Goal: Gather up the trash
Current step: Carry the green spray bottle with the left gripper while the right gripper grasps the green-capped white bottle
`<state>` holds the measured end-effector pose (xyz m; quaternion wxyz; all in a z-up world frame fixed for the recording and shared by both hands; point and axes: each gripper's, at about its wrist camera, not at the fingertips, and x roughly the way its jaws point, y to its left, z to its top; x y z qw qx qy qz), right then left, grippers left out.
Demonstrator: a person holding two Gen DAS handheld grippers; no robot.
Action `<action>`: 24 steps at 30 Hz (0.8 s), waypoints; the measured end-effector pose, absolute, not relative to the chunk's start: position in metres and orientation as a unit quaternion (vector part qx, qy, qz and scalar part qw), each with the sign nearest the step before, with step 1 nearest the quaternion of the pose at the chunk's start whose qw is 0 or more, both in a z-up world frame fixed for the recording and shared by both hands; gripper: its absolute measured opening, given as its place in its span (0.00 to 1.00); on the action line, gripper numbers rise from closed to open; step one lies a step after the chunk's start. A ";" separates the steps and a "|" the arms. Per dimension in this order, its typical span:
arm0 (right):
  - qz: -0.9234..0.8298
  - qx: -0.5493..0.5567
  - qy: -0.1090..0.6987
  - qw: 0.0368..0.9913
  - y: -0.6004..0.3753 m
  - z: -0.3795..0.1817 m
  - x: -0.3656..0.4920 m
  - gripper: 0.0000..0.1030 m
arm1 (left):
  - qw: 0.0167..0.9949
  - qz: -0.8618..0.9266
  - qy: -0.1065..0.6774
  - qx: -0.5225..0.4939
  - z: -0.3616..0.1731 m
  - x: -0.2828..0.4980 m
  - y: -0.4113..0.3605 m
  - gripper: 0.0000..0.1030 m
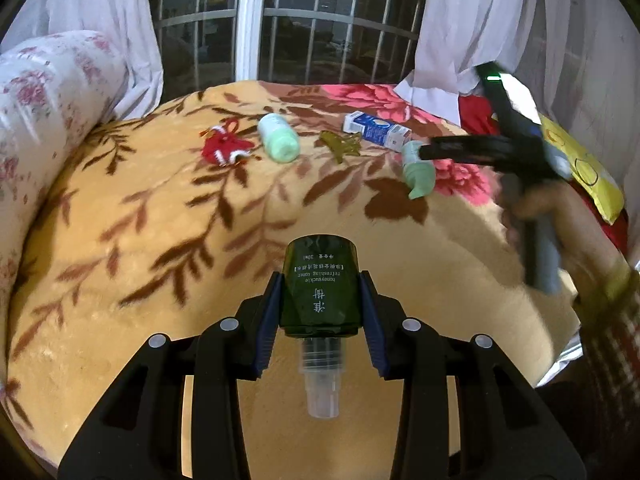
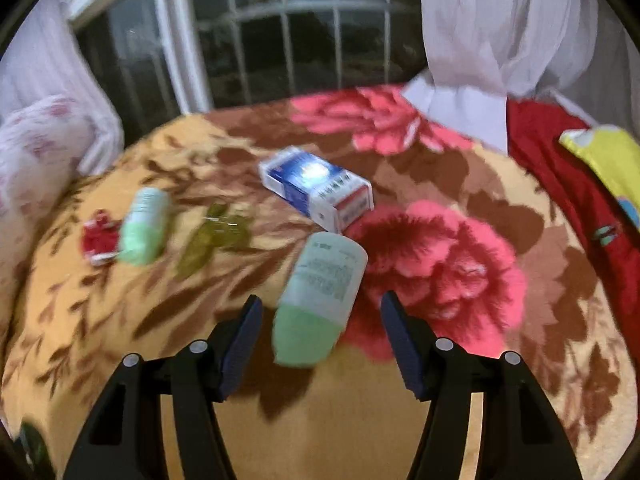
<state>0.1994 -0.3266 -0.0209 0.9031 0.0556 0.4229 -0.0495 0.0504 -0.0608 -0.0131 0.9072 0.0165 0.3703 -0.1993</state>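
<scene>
**Left gripper holds a green bottle, right gripper open over another**

The left gripper (image 1: 320, 300) is closed on a dark green toner bottle (image 1: 319, 286); both pads press on its sides and the clear cap points toward the camera. The right gripper (image 2: 320, 336) has its jaws well apart, and the pads do not touch the pale green bottle (image 2: 320, 300) lying between them on the flowered blanket (image 2: 400, 420). Farther away, at 12 o'clock from this bottle, lies a blue and white carton (image 2: 316, 192). At 10 o'clock are an olive hair clip (image 2: 212, 240), a second pale green bottle (image 2: 144, 226) and a small red ornament (image 2: 100, 238).
</scene>
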 end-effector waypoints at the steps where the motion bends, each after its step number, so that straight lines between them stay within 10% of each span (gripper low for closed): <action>1: -0.054 0.060 0.434 0.897 -0.327 -0.029 0.211 0.59 | 0.908 -0.198 0.370 0.016 -0.014 0.049 -0.058 0.36; 24: 0.003 0.070 0.415 0.907 -0.305 -0.015 0.169 0.50 | 0.905 -0.211 0.368 -0.001 -0.019 0.018 -0.037 0.36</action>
